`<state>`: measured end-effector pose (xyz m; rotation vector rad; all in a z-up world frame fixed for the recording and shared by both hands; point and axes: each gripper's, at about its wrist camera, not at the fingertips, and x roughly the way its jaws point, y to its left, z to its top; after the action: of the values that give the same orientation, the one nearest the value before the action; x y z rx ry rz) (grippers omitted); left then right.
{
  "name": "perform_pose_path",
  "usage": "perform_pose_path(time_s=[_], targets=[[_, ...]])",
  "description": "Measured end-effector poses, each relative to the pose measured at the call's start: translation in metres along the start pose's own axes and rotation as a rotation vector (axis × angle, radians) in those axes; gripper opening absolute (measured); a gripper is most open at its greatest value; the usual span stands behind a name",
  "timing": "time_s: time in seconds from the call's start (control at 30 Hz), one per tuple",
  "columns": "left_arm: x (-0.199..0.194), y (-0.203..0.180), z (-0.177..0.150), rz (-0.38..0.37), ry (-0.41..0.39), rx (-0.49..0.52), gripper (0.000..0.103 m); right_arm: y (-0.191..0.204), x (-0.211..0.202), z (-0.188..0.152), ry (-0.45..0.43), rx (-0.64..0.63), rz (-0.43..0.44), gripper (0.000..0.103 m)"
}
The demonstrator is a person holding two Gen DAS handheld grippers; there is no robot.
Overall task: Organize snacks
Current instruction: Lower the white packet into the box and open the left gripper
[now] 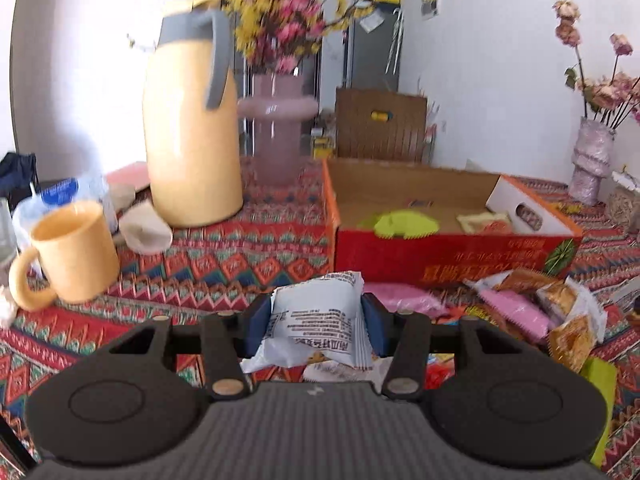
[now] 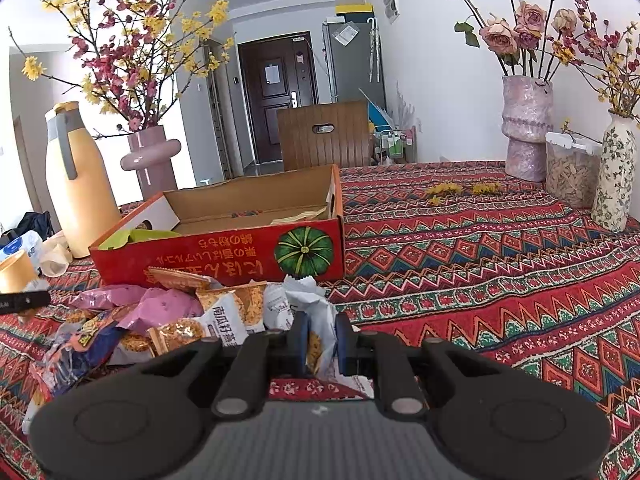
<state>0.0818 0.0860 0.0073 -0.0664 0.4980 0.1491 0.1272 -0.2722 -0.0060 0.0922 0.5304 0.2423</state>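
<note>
My left gripper (image 1: 318,322) is shut on a white snack packet (image 1: 316,312) and holds it above the table, in front of the open red cardboard box (image 1: 440,256). The box holds a green packet (image 1: 400,224) and a few other snacks. My right gripper (image 2: 322,338) is shut on a white snack packet (image 2: 320,320) at the right edge of a pile of snack packets (image 2: 160,316), just before the same red box (image 2: 224,252). More loose packets (image 1: 536,308) lie right of my left gripper.
A yellow thermos jug (image 1: 192,132) and a yellow mug (image 1: 68,256) stand left of the box. A pink vase (image 1: 278,120) with flowers is behind. More vases (image 2: 528,128) and a clear jar (image 2: 570,168) stand at the table's far right. A patterned cloth (image 2: 500,272) covers the table.
</note>
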Motion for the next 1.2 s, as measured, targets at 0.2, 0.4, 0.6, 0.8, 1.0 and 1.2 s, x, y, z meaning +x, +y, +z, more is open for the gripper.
perform_pose_path(time_s=[0.2,0.4,0.6,0.8,1.0,1.2], targets=[[-0.004,-0.013,0.018,-0.027,-0.055,0.004,0.050,0.009,0.001,0.010,-0.027,-0.023,0.010,0.014],[0.000,-0.024,0.033,-0.039,-0.091,-0.003,0.050,0.019,0.004,0.028,-0.076,-0.046,0.021,0.014],[0.008,-0.039,0.059,-0.052,-0.129,0.004,0.050,0.028,0.015,0.052,-0.128,-0.068,0.038,0.014],[0.027,-0.052,0.085,-0.053,-0.138,0.003,0.050,0.036,0.036,0.077,-0.157,-0.094,0.043,0.014],[0.054,-0.064,0.099,-0.040,-0.129,0.008,0.050,0.043,0.068,0.099,-0.157,-0.105,0.047,0.014],[0.087,-0.072,0.102,-0.019,-0.112,-0.005,0.050,0.050,0.106,0.113,-0.141,-0.103,0.043,0.014]])
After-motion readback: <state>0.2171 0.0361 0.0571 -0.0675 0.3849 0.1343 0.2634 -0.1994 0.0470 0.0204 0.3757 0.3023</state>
